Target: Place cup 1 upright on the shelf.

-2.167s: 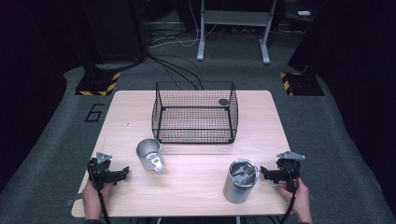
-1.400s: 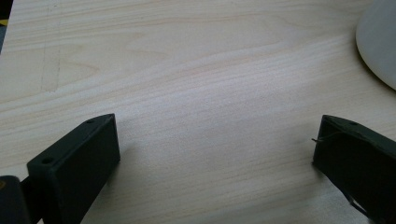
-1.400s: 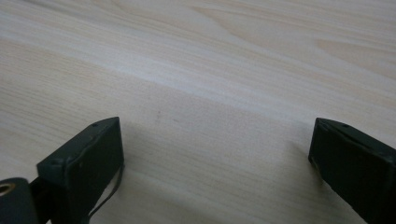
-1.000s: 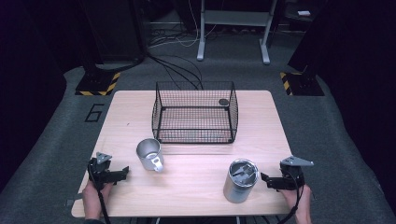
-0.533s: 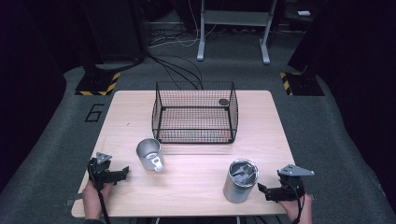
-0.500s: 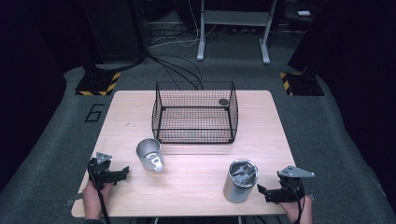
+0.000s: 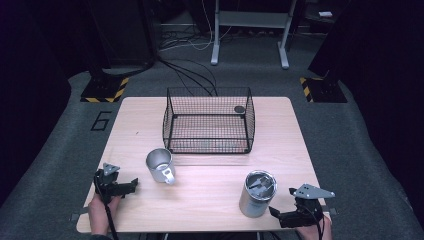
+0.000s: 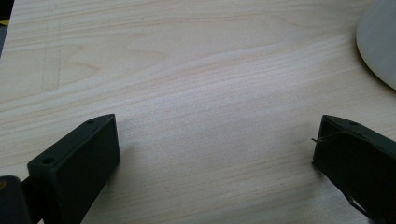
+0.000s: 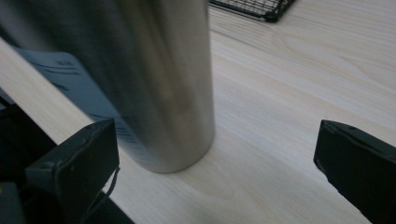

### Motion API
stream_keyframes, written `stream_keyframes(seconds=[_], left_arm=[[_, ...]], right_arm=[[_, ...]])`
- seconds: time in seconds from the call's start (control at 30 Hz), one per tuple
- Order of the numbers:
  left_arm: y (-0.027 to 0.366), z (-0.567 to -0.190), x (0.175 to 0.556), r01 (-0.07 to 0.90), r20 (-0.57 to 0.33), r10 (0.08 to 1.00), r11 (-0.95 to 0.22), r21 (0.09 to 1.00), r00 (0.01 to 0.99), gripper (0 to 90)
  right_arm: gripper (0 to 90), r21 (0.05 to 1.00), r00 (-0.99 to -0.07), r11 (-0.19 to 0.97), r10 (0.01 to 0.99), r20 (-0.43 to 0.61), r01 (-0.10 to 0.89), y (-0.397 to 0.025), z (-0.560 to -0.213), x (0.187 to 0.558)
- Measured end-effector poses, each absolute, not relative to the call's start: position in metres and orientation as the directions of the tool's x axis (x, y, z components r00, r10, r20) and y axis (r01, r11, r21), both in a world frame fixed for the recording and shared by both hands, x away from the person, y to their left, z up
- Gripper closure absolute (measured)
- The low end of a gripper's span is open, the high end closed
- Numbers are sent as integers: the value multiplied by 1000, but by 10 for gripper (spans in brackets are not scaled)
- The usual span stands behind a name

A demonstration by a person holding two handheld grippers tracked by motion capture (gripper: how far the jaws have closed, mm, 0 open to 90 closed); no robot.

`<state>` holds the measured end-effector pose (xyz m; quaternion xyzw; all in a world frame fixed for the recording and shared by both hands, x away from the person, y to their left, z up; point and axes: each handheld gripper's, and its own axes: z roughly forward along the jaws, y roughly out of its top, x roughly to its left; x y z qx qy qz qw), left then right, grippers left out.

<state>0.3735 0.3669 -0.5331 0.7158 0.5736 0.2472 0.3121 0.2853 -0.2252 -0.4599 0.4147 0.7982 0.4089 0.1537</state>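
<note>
The left gripper (image 7: 131,186) rests at the table's (image 7: 210,200) near left corner, jaws wide apart on bare wood, left of the basket (image 7: 208,120). The mug (image 7: 160,165) stands just in front of the basket's left end. The tumbler (image 7: 257,194) stands well in front of its right end, and the right gripper (image 7: 275,213), jaws spread and holding nothing, points at its base. This looks like the approach step; next, the jaws need to straddle the tumbler squarely before closing

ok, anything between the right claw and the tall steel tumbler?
Nothing: bare pale wooden table between the open right claw and the tall steel tumbler. The high view shows a short gap; in the right gripper view the tumbler stands just ahead of the jaws.
</note>
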Motion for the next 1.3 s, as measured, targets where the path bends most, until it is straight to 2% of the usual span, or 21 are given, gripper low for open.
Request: stream_keyframes(seconds=[0.6,1.3], left_arm=[[367,-533,373,667,-4,976,-147,730,220,4],[367,-533,374,666,-3,976,-147,731,219,4]], right_arm=[[0,819,-683,341,726,83,462,-190,-446,287],[26,846,-686,338,726,44,413,-170,-447,297]])
